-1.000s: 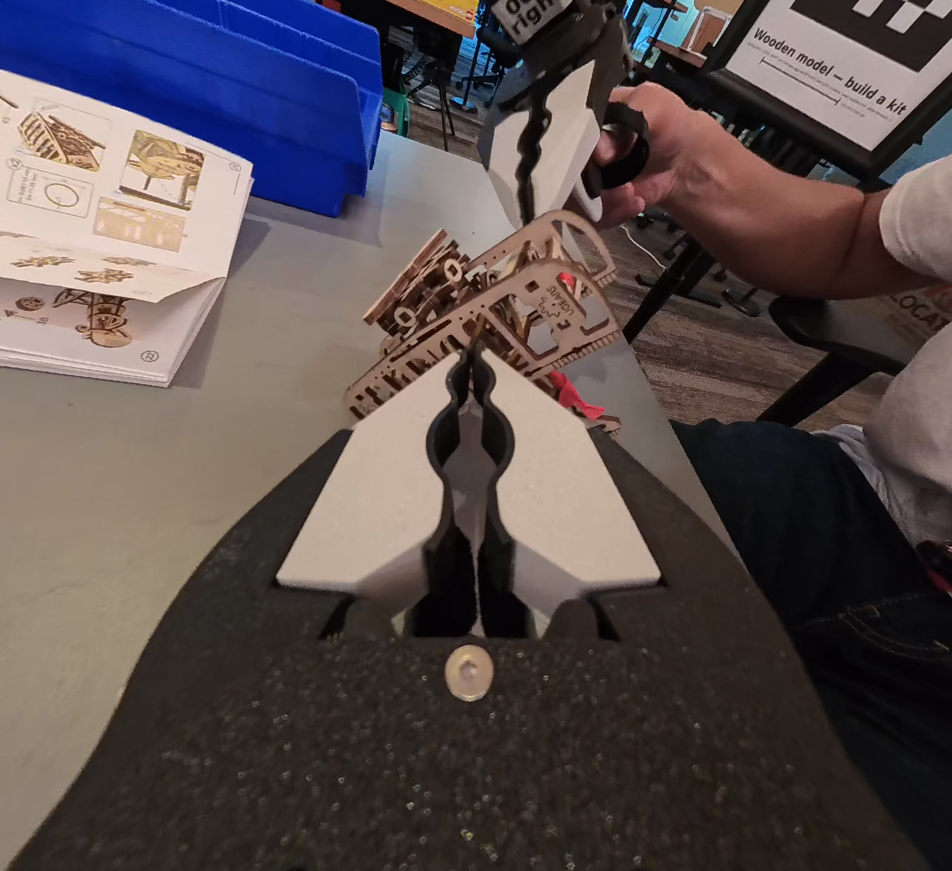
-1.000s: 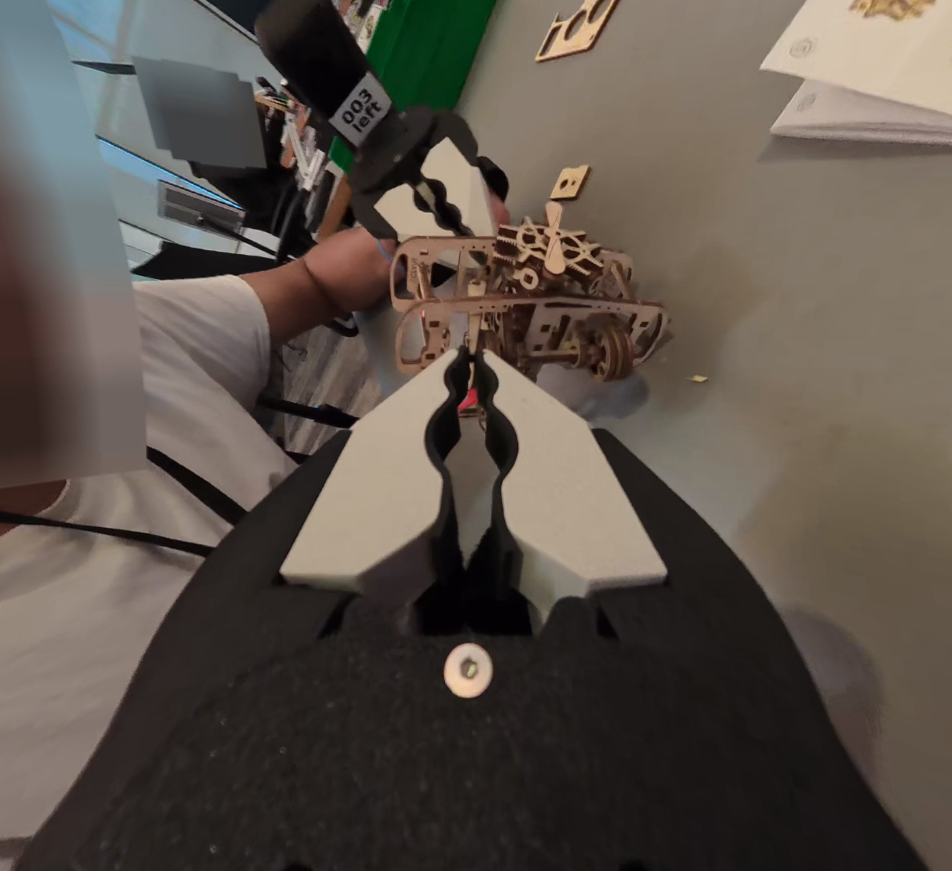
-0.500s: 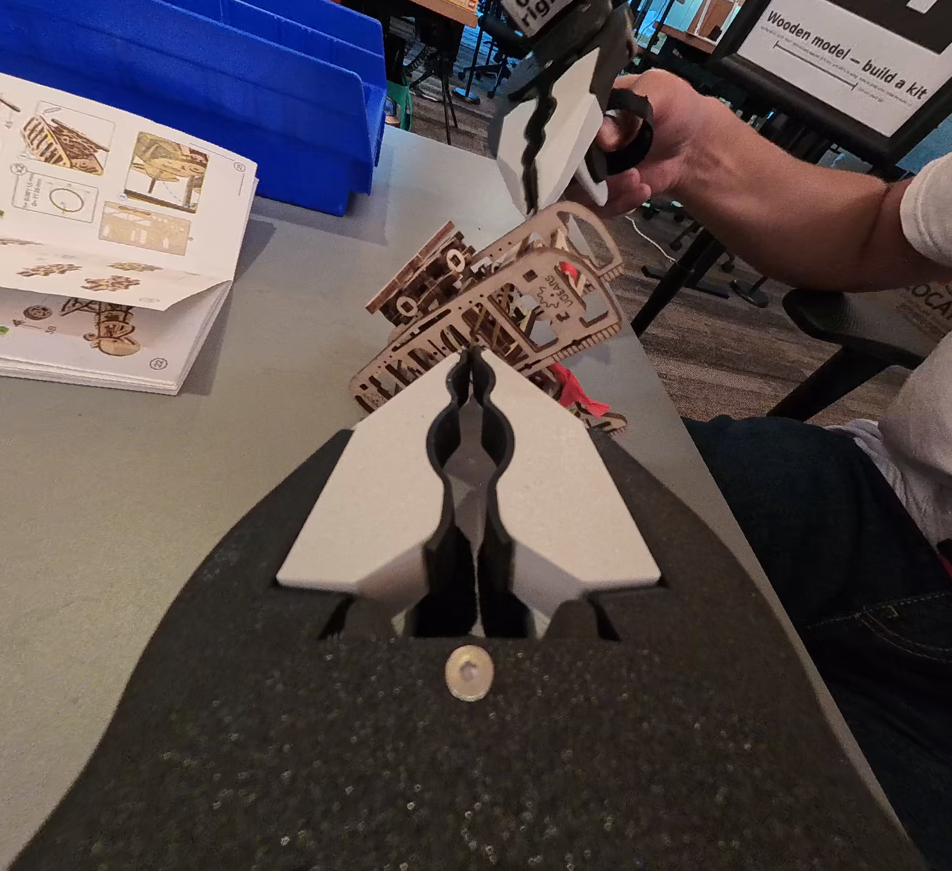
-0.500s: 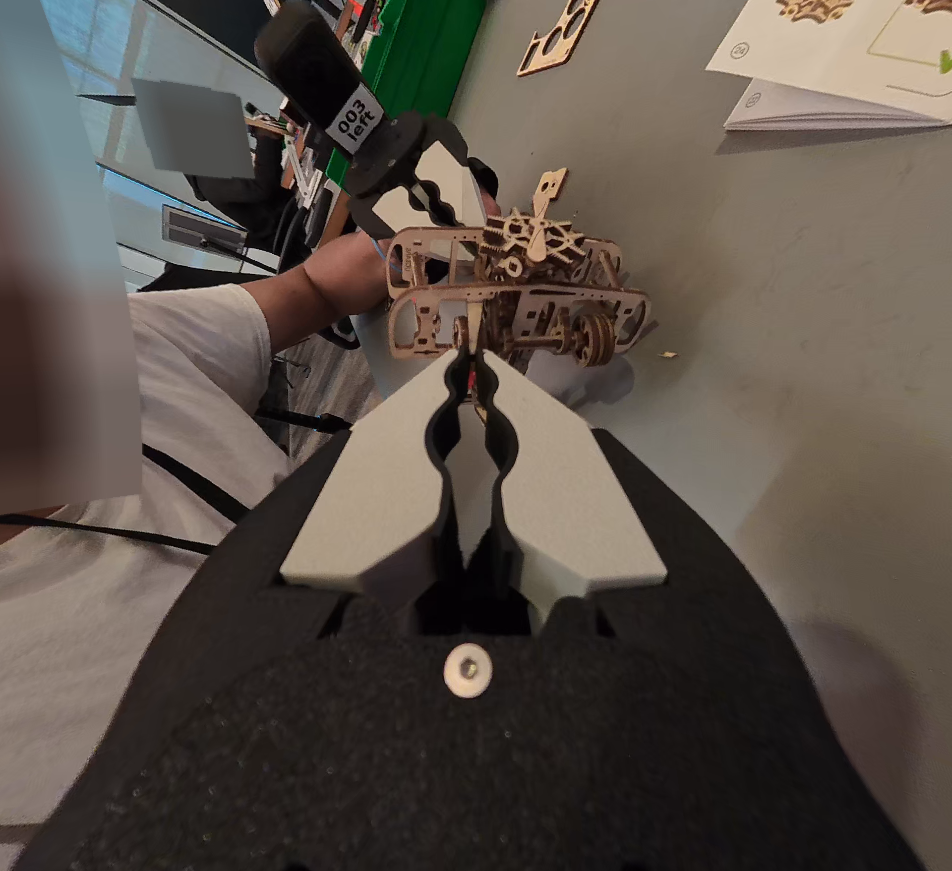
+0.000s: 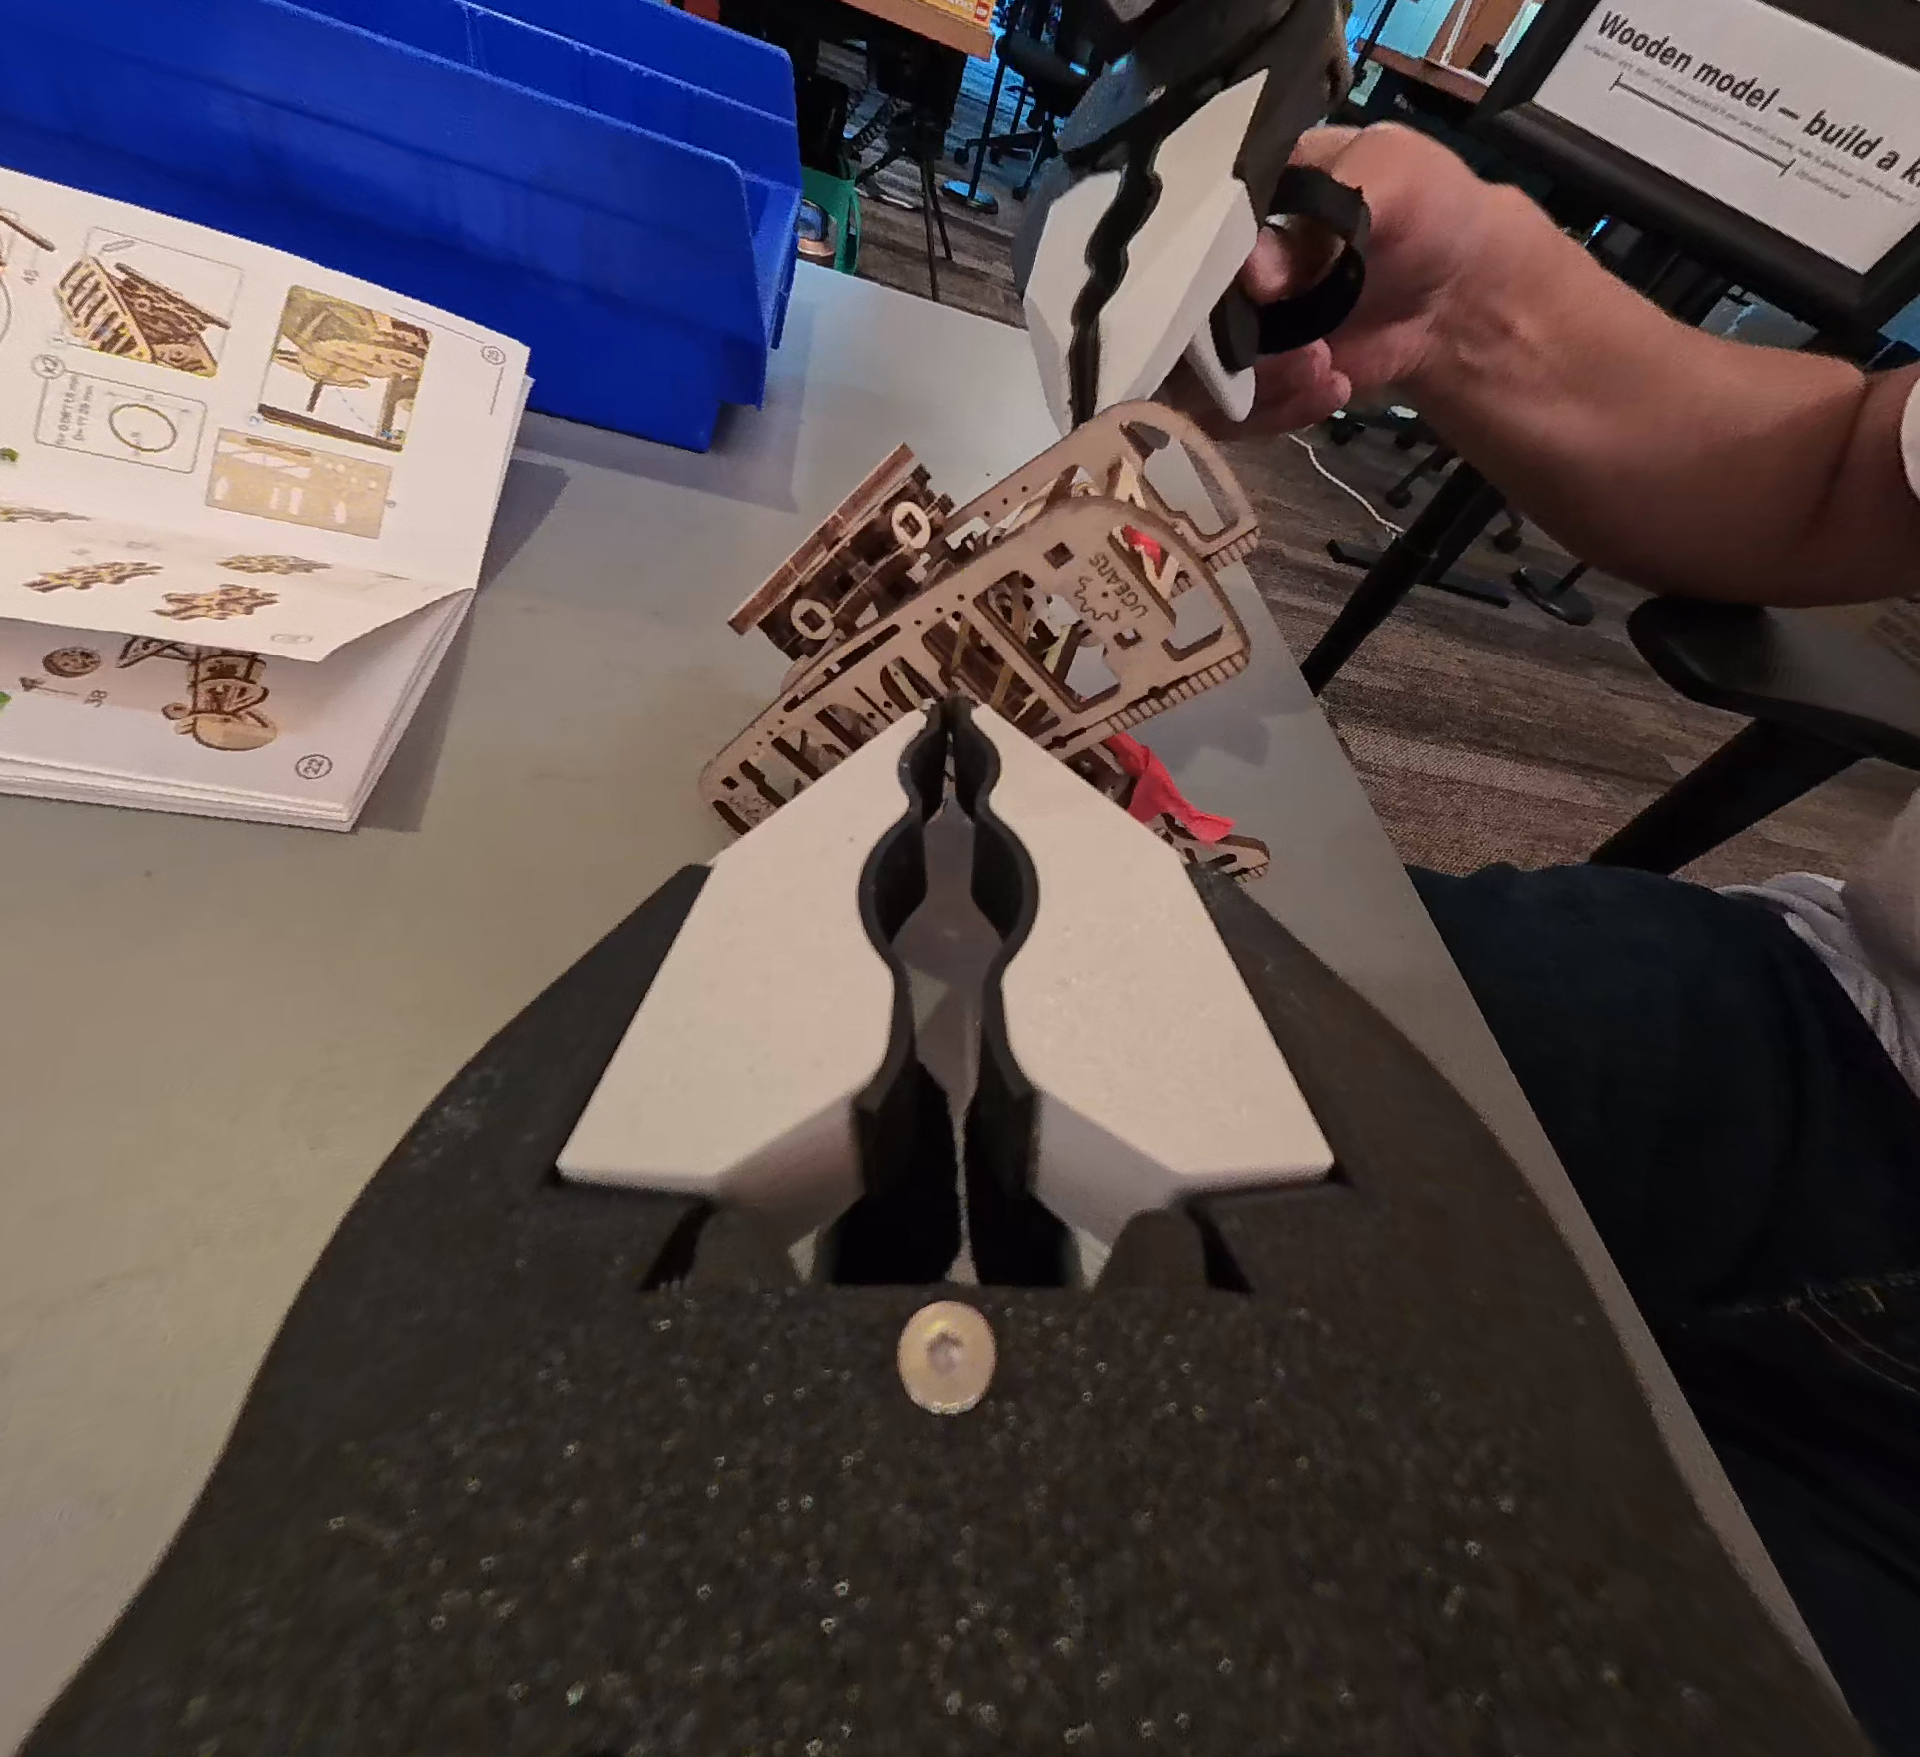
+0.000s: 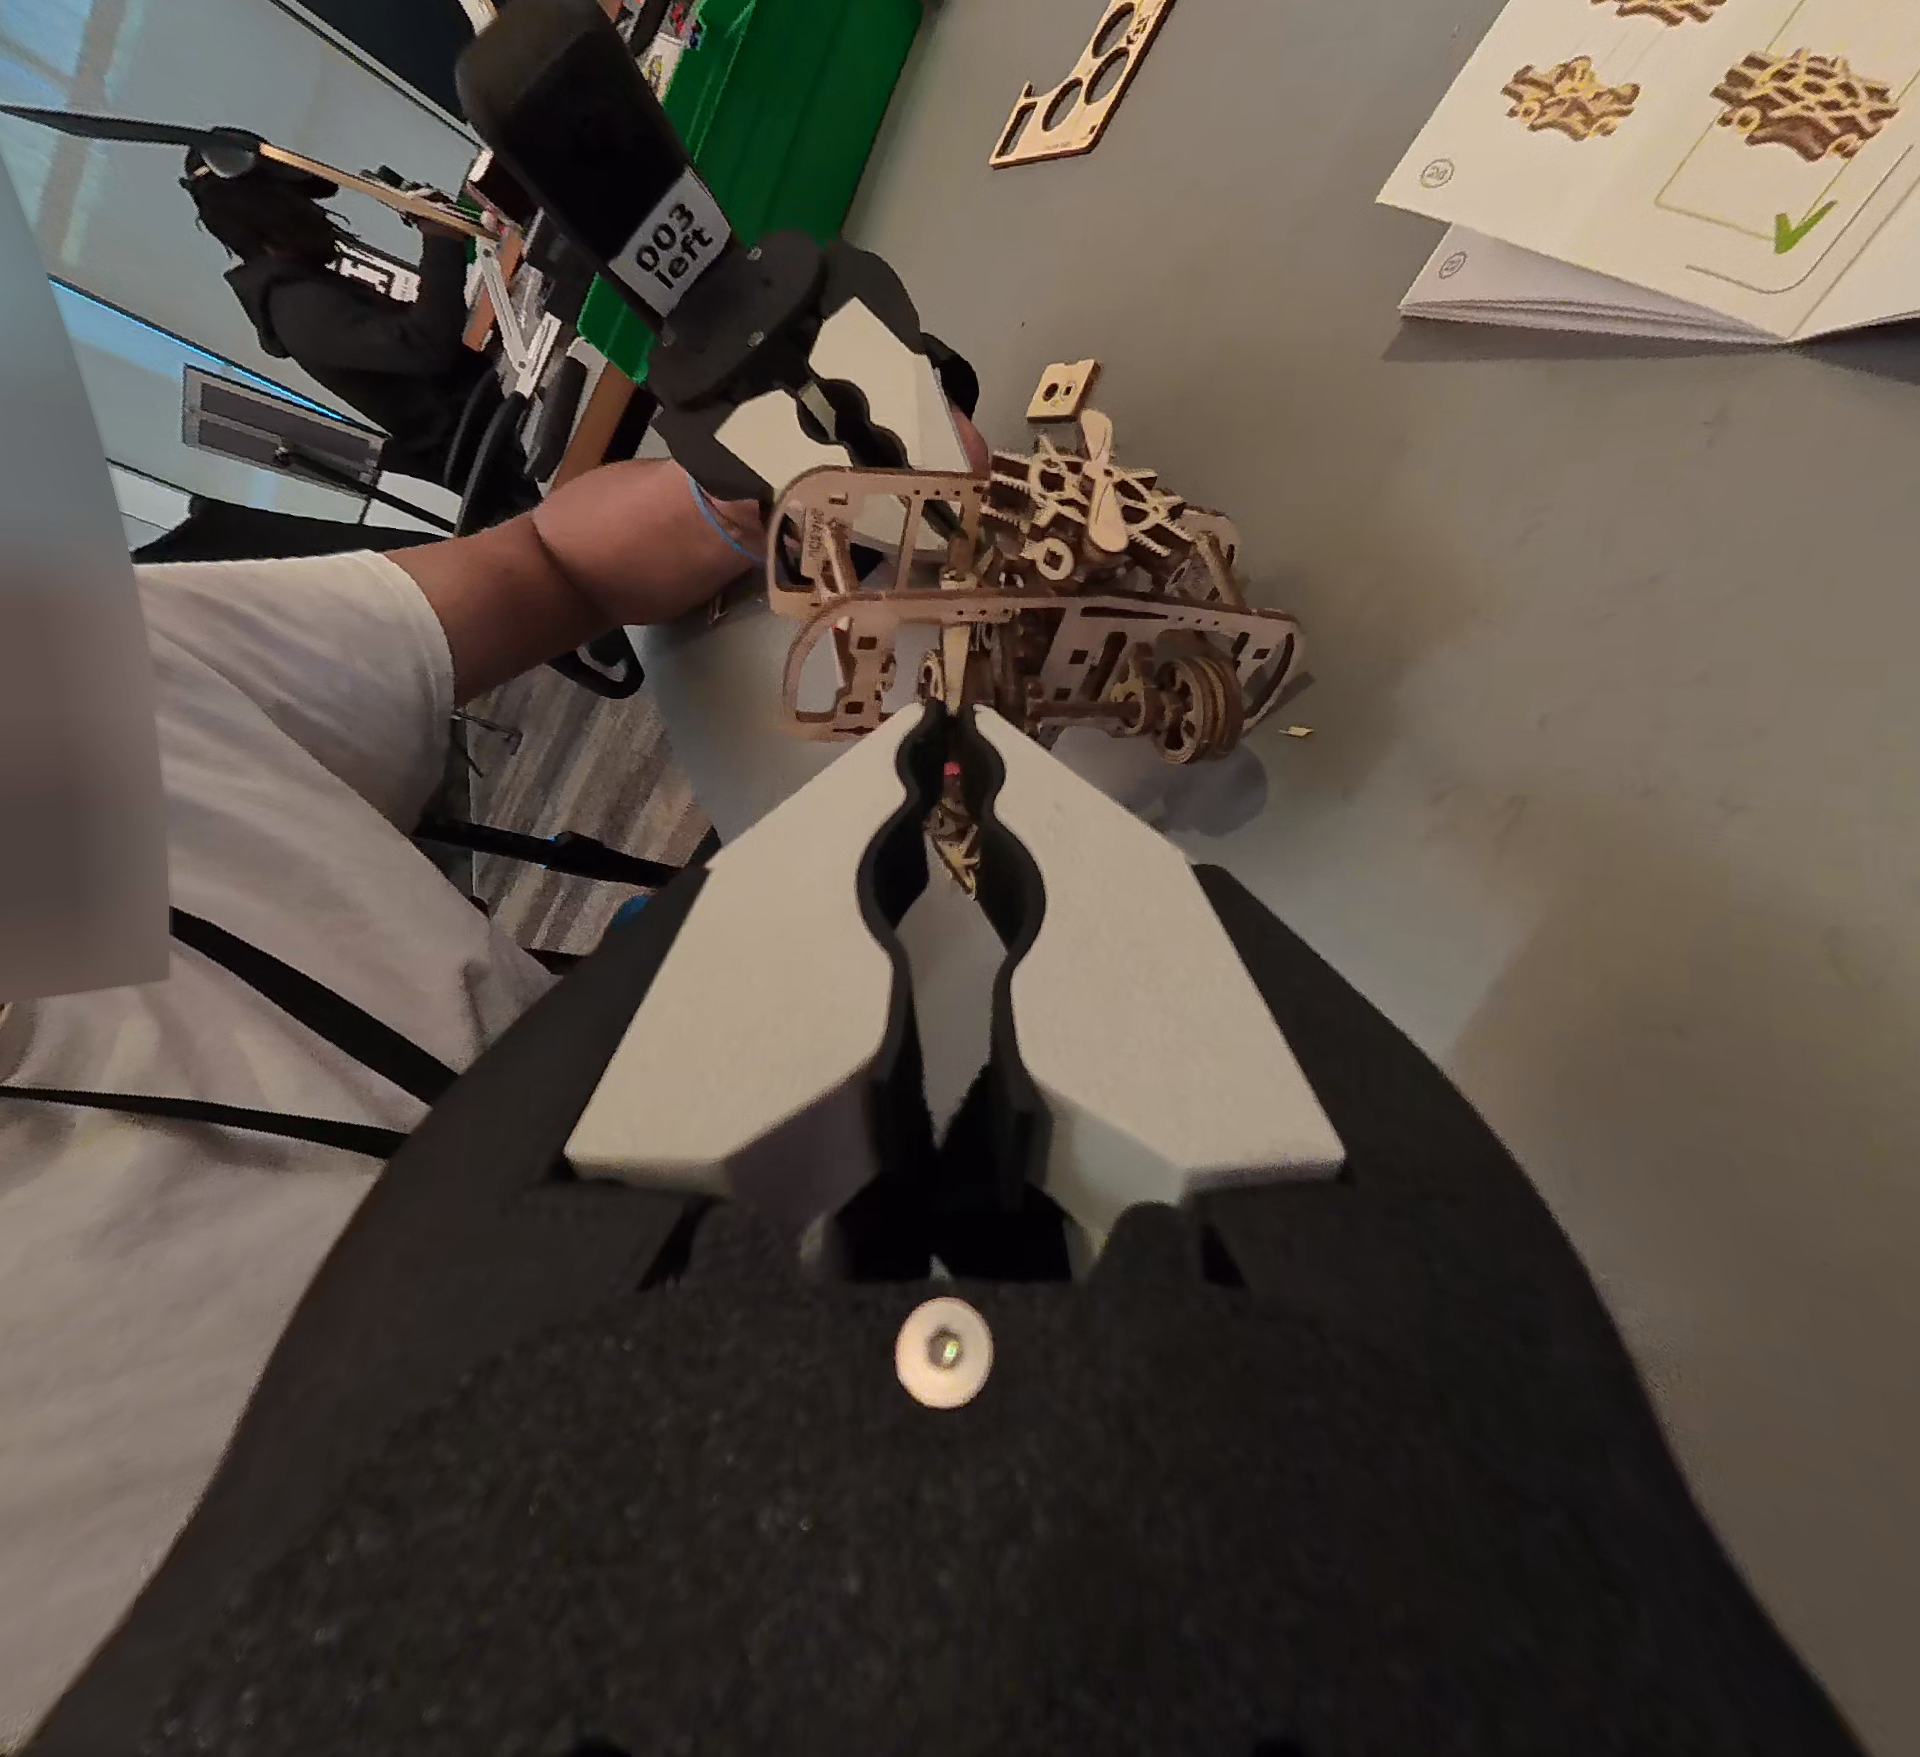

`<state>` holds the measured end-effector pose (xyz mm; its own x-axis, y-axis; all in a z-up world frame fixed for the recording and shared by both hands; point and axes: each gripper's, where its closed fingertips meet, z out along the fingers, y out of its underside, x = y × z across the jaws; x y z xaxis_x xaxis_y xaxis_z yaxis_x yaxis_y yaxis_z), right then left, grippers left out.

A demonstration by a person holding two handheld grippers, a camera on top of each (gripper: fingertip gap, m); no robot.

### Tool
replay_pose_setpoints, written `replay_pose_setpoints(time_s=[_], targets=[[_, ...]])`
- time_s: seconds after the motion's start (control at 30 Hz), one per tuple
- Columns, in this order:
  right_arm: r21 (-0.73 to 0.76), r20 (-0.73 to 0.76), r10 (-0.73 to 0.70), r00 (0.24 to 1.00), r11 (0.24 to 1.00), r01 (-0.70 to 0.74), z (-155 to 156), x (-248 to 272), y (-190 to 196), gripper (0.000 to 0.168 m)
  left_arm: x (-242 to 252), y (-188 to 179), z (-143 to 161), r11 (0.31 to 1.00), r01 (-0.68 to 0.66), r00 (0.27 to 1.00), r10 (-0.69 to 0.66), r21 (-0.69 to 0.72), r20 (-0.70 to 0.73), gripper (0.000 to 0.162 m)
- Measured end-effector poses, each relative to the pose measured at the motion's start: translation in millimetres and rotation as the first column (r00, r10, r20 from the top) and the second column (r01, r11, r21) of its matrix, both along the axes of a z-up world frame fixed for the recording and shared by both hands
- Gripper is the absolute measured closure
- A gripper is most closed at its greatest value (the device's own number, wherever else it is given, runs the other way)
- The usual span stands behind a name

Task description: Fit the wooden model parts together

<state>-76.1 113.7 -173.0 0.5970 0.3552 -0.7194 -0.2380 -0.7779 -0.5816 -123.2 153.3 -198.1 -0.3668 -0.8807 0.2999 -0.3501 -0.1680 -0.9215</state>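
Observation:
The partly built wooden model (image 5: 987,627) sits tilted at the table's near edge, its low end on the grey table (image 5: 312,980). My left gripper (image 5: 951,710) is shut on the lower edge of the model's near side plate. My right gripper (image 5: 1081,408) comes down from above, shut on the top edge of the far plate. In the right wrist view, the right gripper (image 6: 948,720) pinches the model (image 6: 1091,627) by a plate edge, and the left gripper (image 6: 935,502) grips it from the far side. A red scrap (image 5: 1153,782) lies under the model.
An open instruction booklet (image 5: 208,512) lies to the left and also shows in the right wrist view (image 6: 1714,97). Blue bins (image 5: 416,149) stand behind it. A punched wooden sheet (image 6: 1101,66), a small square piece (image 6: 1062,390) and a green bin (image 6: 790,45) lie beyond. The table edge (image 5: 1351,772) runs beside the person's legs.
Both grippers keep their hold on the model. The model has turned slightly between them, and the right wrist view has swung so that more of the booklet shows.

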Motion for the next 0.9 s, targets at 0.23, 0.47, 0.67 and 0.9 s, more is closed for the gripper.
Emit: replay_pose_setpoints(time_s=[0.23,0.47,0.67,0.9], targets=[[-0.011,-0.005,0.000,1.000,1.000,0.000,-1.0,-1.1,0.1,0.168,-3.1,-7.0,-1.1,0.999,0.030,1.000,-0.030,0.016,-0.002,0.162],[-0.011,0.008,0.010,1.000,1.000,-0.010,-0.8,-3.7,0.2,0.168,-4.7,-6.1,-1.2,1.000,0.021,1.000,-0.021,0.013,-0.003,0.160],[-0.013,0.016,0.012,1.000,1.000,-0.012,-1.2,-4.6,-0.9,0.168,-2.1,-3.6,0.1,0.998,-0.001,1.000,0.000,0.057,0.021,0.162],[-0.001,0.024,0.009,1.000,1.000,-0.009,0.1,-0.9,-2.9,0.168,1.8,-1.1,3.0,0.999,-0.007,0.999,0.006,0.031,0.032,0.162]])
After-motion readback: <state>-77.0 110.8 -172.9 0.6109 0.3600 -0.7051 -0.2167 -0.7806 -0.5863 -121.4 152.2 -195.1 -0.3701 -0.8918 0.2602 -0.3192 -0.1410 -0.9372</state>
